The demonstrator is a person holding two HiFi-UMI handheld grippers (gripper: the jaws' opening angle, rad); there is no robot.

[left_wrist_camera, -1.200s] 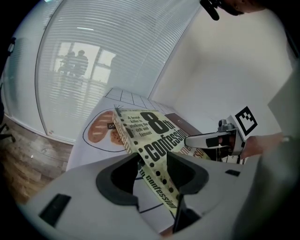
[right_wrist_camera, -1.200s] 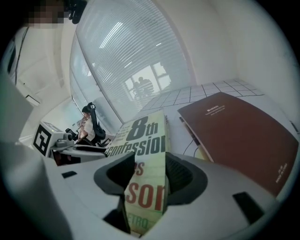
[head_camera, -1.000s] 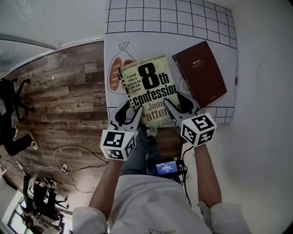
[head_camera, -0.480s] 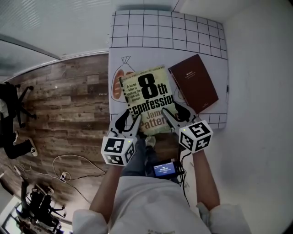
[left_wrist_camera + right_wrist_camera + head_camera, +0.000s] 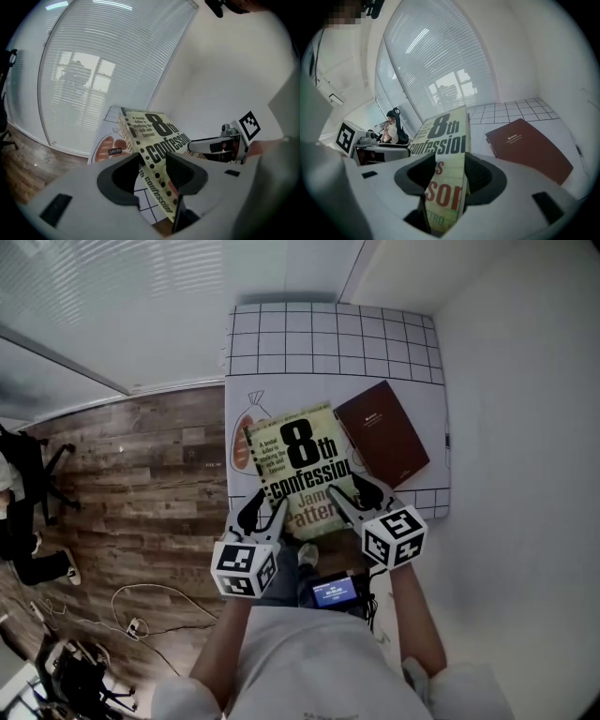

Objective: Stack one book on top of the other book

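Observation:
A pale green paperback titled "8th confession" [image 5: 300, 465] hangs above the white table, gripped by its near edge from both sides. My left gripper [image 5: 264, 507] is shut on its near left corner, and the spine edge [image 5: 157, 140] runs between the jaws. My right gripper [image 5: 354, 495] is shut on its near right corner, with the cover [image 5: 445, 140] standing between the pads. A maroon hardcover book [image 5: 382, 434] lies flat on the table to the right, also in the right gripper view [image 5: 529, 150]. The paperback's right edge overlaps its near corner from above.
The table carries a white mat with a black grid [image 5: 328, 334] and a bread drawing [image 5: 242, 442]. A wooden floor [image 5: 141, 474] with cables lies to the left and a white wall [image 5: 525, 427] to the right. A small screen [image 5: 333, 592] sits at the person's waist.
Both grippers have risen with the paperback held between them, so it now hangs higher over the table. The maroon book has stayed in place.

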